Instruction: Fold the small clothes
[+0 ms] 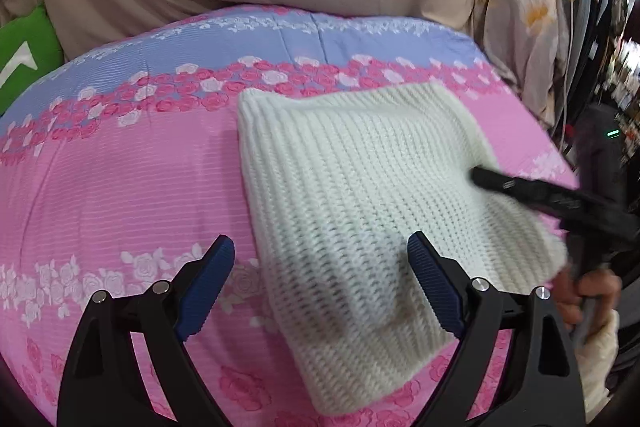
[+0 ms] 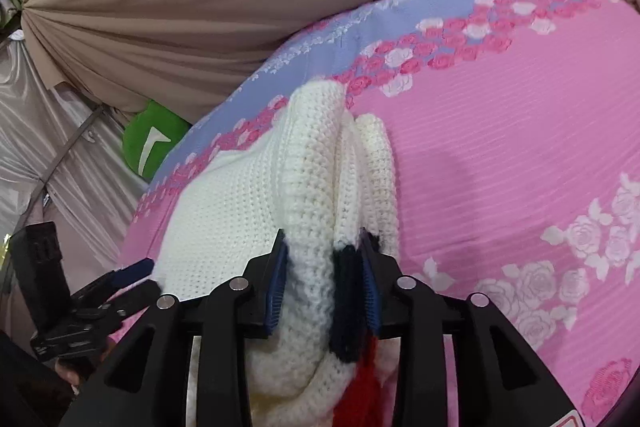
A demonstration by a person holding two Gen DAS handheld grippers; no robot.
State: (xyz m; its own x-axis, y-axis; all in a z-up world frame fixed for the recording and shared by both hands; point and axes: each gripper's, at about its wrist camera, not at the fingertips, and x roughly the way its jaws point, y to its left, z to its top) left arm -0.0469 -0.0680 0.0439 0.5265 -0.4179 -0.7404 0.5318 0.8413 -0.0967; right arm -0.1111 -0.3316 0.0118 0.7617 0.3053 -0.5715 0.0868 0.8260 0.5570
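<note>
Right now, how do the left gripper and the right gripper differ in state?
The left gripper is open wide with nothing pressed between its pads; the right gripper is clamped on a bunched edge of the white knit garment. The left hovers over the flat part; the right lifts its edge. Both have black frames and blue pads.

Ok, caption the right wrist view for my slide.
Right claw shut on the bunched edge of a white knitted garment over a pink rose-print bedspread.
</note>
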